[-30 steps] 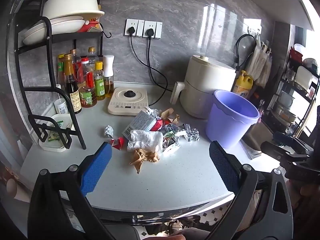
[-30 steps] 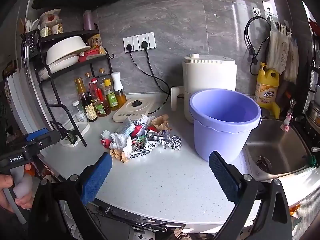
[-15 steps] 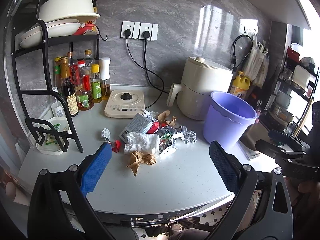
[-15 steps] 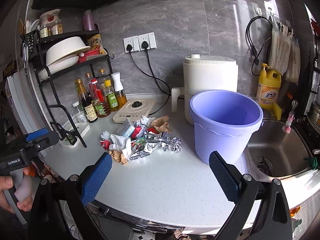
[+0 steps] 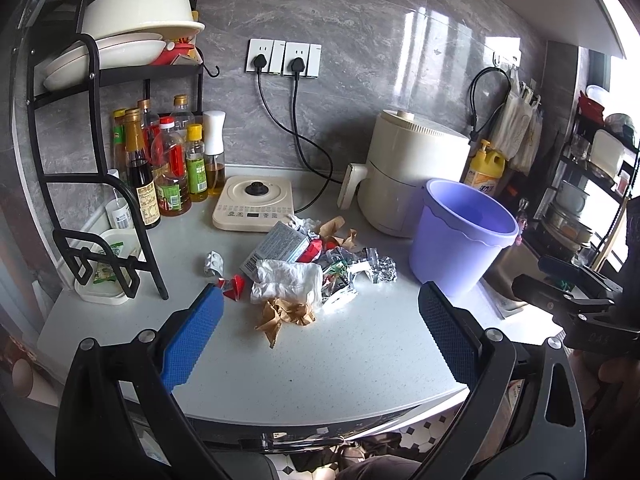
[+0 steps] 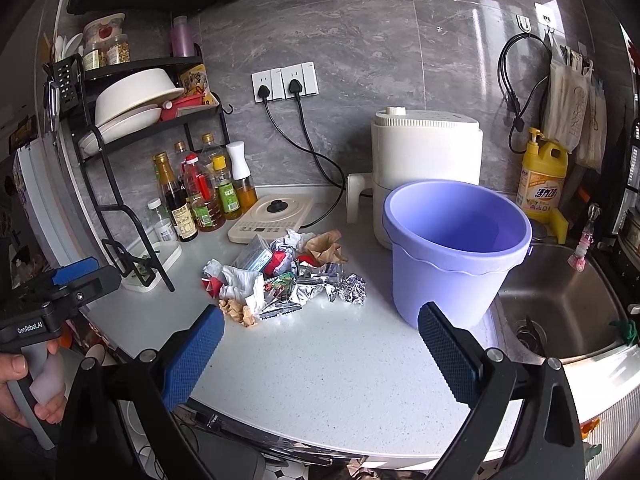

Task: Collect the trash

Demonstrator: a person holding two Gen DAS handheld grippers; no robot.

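Trash (image 5: pixel 304 268) lies in a loose heap on the white counter (image 5: pixel 352 356), just left of the lilac bucket (image 5: pixel 460 240) — crumpled brown paper, white tissue, foil wrappers, a small grey box and red scraps. Nothing shows inside the bucket from either view, so collecting has not begun.

Over the last second the left wrist view has crept a little: the heap sits slightly nearer the left gripper (image 5: pixel 320 340) and more squarely ahead of it. The right wrist view barely alters. Both grippers (image 6: pixel 320 352) hover over the counter's front edge, well short of the heap and the bucket alike.

Each gripper's jaws are spread wide, blue pads apart, with nothing between them.

The small drift suggests the left gripper is lining up on the near side of the heap, where the brown paper wad (image 5: pixel 286 314) lies closest — likely the first piece to go. The bucket stands upright beside the heap, in front of the cream appliance (image 5: pixel 412 184), its mouth unobstructed. A sink (image 6: pixel 560 312) sits on the bucket's far right.
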